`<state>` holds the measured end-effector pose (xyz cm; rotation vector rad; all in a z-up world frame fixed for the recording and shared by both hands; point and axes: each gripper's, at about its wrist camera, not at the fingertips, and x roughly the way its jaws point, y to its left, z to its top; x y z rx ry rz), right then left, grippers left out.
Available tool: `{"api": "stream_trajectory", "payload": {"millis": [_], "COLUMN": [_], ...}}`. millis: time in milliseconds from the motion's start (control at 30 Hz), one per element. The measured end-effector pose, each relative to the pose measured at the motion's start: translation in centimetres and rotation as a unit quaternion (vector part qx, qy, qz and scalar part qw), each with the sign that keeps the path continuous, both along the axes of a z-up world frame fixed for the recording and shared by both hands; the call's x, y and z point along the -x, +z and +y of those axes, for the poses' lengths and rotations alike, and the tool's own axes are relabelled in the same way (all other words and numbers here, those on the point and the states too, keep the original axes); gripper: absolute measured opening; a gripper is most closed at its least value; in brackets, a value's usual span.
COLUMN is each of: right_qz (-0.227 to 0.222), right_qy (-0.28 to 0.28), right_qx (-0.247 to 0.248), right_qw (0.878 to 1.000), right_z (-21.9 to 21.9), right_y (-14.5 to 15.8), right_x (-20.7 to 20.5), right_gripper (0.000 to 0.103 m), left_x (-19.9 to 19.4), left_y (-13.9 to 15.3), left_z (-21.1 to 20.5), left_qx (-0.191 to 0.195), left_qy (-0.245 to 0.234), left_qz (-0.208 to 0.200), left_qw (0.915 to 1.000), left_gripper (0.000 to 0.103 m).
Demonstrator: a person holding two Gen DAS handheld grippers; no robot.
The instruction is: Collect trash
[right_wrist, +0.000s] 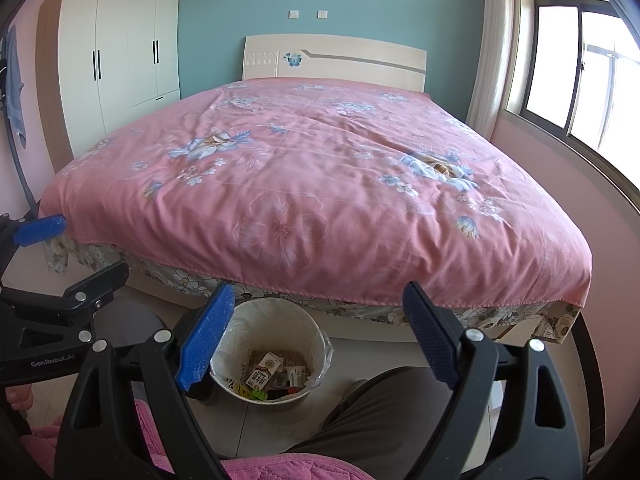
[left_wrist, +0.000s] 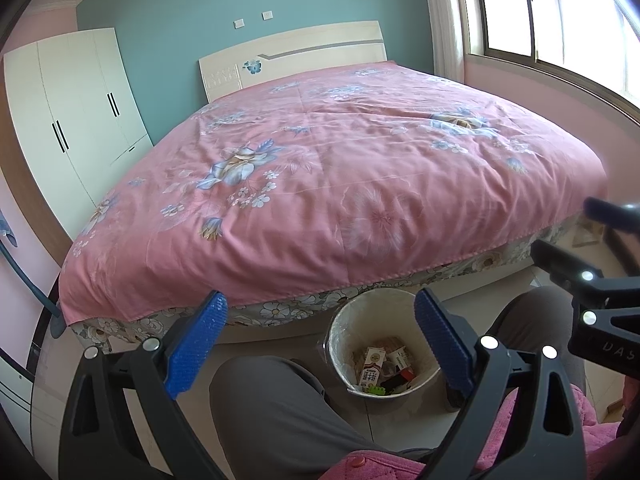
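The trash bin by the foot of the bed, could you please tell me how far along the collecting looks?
Done: the trash bin already holds cartons and wrappers, including a milk carton. In hand: nothing; the left tongs and the right tongs are both open and empty. Left: the pink bedspread shows no litter, so little seems to remain in these views.

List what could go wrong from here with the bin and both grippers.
1. The bin stands between the person's knees; a leg shift may tip it.
2. Its loose liner may snag a finger reaching in.
3. The left gripper and right gripper, both open and close together, could collide.
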<state>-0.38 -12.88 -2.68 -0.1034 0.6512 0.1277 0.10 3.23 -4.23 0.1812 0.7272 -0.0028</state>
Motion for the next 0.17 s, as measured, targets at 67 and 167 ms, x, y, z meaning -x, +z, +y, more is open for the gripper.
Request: {"api": "stream_trajectory", "payload": {"millis": [67, 167], "right_qz": [0.000, 0.001], "right_qy": [0.000, 0.000], "right_qx": [0.000, 0.000], "right_qw": [1.000, 1.000], "right_z": [0.00, 0.04], "right_y": [0.02, 0.01], "right_x": [-0.03, 0.01], "right_gripper": [0.085, 0.085], "left_x": [0.03, 0.10], "left_y": [0.02, 0.03], "left_z": [0.00, -0.03], "left_qx": [0.001, -0.001], "left_qy": [0.000, -0.001], "left_qz": [0.000, -0.001], "left_qw": [1.0000, 1.0000], "left_gripper": [0.096, 0.096]}}
